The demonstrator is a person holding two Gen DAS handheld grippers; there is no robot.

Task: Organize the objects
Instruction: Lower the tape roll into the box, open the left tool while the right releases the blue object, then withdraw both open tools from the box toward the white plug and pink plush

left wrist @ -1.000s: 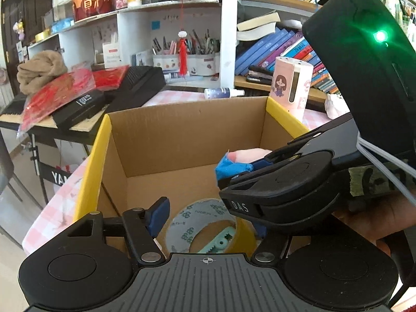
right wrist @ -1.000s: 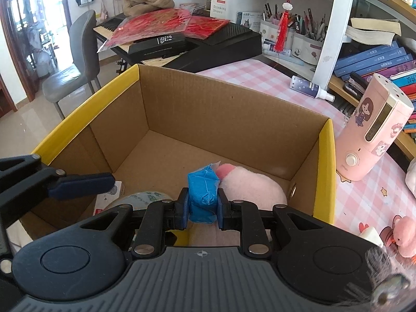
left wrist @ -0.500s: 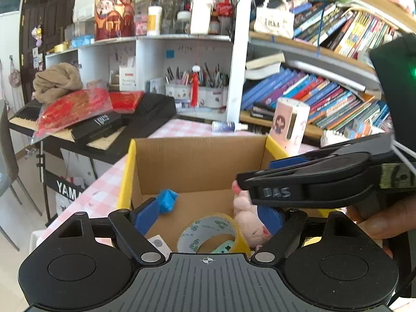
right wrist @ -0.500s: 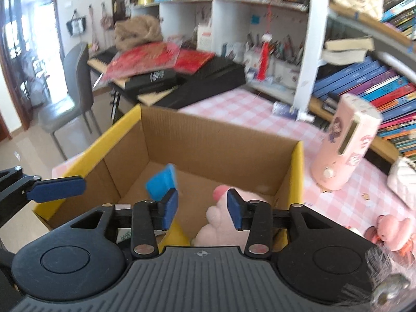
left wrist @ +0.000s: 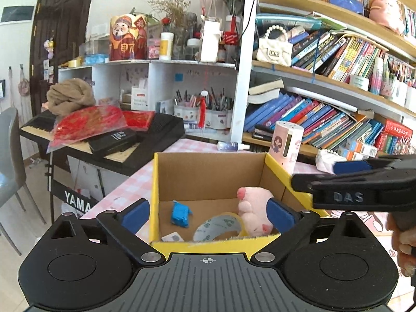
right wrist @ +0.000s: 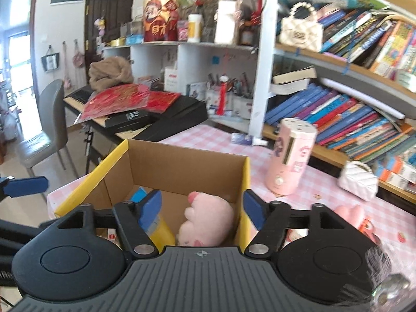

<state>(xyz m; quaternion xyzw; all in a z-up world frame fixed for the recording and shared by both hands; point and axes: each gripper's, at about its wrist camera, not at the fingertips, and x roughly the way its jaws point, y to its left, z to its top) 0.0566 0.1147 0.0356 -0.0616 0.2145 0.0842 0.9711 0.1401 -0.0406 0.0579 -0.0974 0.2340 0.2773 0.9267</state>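
Blue packet point(left wrist: 180, 213) inside cardboard box point(left wrist: 208, 171)

My left camera sits just behind my left jaws and looks forward and slightly down, close over the near yellow edge of the cardboard box point(left wrist: 208, 174), straight into its inside. My right camera rides behind my right jaws, a little to the right of the other, also tilted down and near the box point(right wrist: 187, 166), seeing it more from its right corner. Both views share the box, the pink checked tabletop point(right wrist: 208, 135), the pink canister point(left wrist: 286, 143) and the bookshelf point(right wrist: 338, 62) beyond; the left view also catches my right gripper point(left wrist: 364, 189) from the side.
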